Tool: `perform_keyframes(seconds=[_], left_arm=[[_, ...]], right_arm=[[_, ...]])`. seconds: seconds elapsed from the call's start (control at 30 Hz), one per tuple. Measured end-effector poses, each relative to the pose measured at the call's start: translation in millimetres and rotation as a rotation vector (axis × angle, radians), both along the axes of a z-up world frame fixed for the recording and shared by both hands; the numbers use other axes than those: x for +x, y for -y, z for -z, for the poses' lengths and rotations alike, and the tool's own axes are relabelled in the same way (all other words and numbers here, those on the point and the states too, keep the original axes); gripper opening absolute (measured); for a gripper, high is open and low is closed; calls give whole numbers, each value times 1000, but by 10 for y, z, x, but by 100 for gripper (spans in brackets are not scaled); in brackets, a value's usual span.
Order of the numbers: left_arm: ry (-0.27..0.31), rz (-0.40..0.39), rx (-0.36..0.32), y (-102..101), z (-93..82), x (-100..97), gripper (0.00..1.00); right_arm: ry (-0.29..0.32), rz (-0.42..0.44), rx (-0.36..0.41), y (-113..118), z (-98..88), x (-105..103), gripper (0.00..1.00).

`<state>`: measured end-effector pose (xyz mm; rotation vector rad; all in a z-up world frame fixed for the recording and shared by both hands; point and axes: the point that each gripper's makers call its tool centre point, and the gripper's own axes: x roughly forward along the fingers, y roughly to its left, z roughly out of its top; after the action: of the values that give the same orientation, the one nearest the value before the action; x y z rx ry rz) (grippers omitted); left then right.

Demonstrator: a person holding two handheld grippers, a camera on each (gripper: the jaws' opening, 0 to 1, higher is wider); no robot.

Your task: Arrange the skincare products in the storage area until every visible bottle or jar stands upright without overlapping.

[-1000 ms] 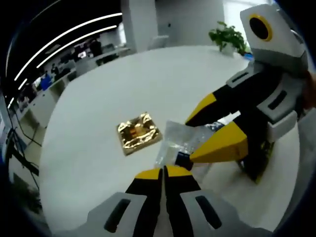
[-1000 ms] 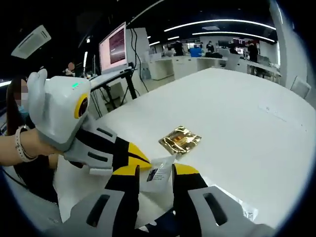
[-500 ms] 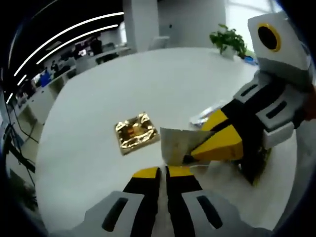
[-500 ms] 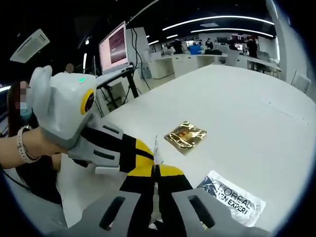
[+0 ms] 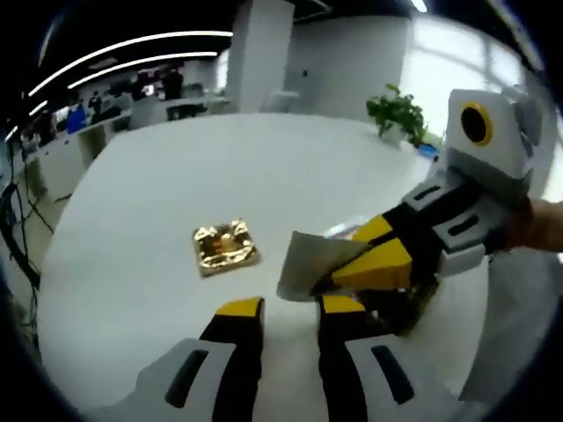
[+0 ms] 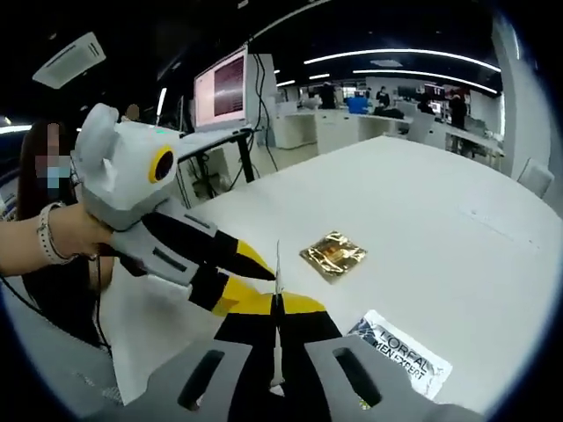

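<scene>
- On the white worktop (image 5: 132, 220), the gold foil packet (image 5: 224, 247) lies flat by itself, and we use it as our landmark.
- Near the gold packet, lifted off the worktop, a thin grey sachet (image 5: 310, 264) is pinched at one edge by our right tool (image 6: 276, 303), whose jaws are clenched on it; in the right gripper view we see the sachet edge-on as a thin sliver.
- Our left tool (image 5: 291, 309) sits just on the near side of the gold packet with its jaws parted and nothing between them, close beneath the hanging sachet.
- Beside the gold packet, nearer to us in the right gripper view, a white printed sachet (image 6: 400, 352) lies flat on the worktop.
- We see no bottle or jar, so we judge the work here to be sorting these flat sachets.
- We think the grip could fail: the right tool holds only an edge of a slick, limp sachet, so a quick swing may let it slide out.
- If it drops, it could land overlapping the gold packet or the white sachet.
- Closing the left tool carelessly could crease or tug the sachet free.
</scene>
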<state>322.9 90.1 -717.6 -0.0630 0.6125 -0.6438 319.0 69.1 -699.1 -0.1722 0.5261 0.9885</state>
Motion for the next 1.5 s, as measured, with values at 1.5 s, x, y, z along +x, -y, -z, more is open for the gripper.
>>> perform_keyframes(seconds=[1.5], left_arm=[[-69,585,-282,551,-646,-1034,0]], right_arm=[[-151,-101,337,461,-581,-903,2]])
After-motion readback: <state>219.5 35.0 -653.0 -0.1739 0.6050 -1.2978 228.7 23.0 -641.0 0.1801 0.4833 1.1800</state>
